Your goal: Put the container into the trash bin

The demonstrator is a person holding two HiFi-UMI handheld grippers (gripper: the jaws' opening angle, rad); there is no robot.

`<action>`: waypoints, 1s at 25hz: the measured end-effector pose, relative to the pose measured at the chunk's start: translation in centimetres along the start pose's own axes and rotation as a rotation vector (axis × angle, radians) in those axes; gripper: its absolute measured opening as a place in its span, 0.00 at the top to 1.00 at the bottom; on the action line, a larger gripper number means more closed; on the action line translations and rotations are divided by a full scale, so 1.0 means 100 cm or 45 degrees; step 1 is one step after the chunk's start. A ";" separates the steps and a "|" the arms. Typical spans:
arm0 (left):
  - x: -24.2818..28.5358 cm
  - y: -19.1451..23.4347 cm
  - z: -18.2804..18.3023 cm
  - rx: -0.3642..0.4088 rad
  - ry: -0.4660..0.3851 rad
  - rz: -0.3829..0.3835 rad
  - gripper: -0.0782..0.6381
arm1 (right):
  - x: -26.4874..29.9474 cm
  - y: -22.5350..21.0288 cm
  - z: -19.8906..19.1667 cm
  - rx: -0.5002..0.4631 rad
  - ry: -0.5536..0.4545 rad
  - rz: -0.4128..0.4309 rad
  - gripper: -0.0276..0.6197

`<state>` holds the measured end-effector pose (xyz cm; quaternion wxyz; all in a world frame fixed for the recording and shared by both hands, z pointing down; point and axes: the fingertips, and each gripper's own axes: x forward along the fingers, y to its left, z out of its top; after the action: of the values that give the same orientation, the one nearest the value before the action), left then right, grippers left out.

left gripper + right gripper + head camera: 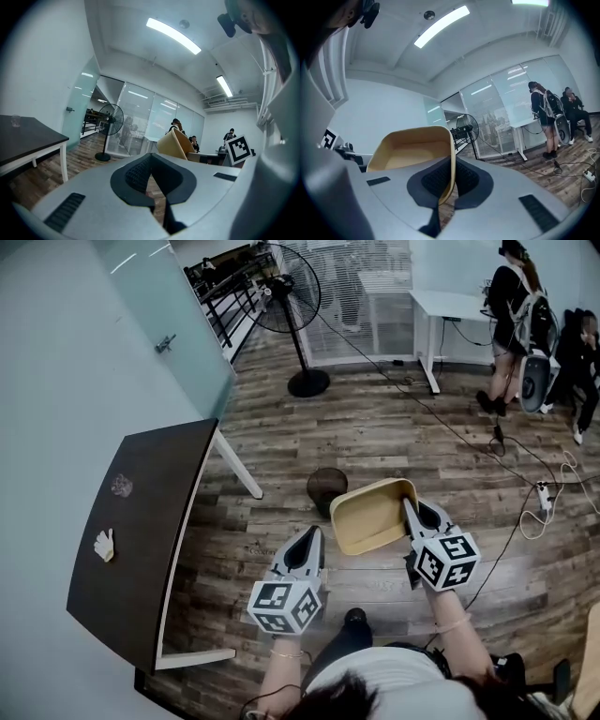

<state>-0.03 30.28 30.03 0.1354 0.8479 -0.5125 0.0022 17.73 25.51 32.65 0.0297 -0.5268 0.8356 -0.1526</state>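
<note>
The right tongs [410, 512] were pinched on one side wall of the tan container [370, 517], the thin wall being seen pressed between the pads in the right gripper view [452, 180], while the left tongs [314, 533] were pressed together with nothing between them and were held beside and apart from the container. The container was carried in the air, tilted, just beside and slightly over the dark mesh trash bin [326, 488], which stood on the wooden floor. Since the container was gripped by a single thin wall, with most of its body hanging to one side, it was judged that it could pivot or slip out of the pads if swung sharply. The bin's mouth was judged narrower than the container's long side, so a flat release could leave the container lodged across the rim or could tip the light bin over; an edge-first drop was judged safer. The near rim of the bin was covered by the container in the head view, and the bin was not found in either gripper view. The bin's contents could not be made out. The two small items on the dark tabletop [141, 549] could not be identified.
</note>
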 end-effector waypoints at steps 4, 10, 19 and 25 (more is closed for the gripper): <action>0.021 0.044 0.016 -0.013 -0.004 -0.017 0.86 | 0.051 0.012 0.007 -0.008 0.000 -0.021 0.95; 0.044 0.094 0.031 -0.034 -0.019 -0.031 0.86 | 0.111 0.027 0.007 -0.020 0.018 -0.029 0.95; 0.080 0.133 0.036 -0.070 -0.001 -0.043 0.86 | 0.160 0.025 0.012 -0.030 0.046 -0.029 0.95; 0.118 0.151 0.035 -0.075 0.020 -0.036 0.86 | 0.196 -0.001 0.012 -0.014 0.059 -0.036 0.95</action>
<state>-8.01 12.66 31.77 0.1646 0.8507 -0.4991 -0.0082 9.39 7.76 33.70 0.0053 -0.5349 0.8295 -0.1604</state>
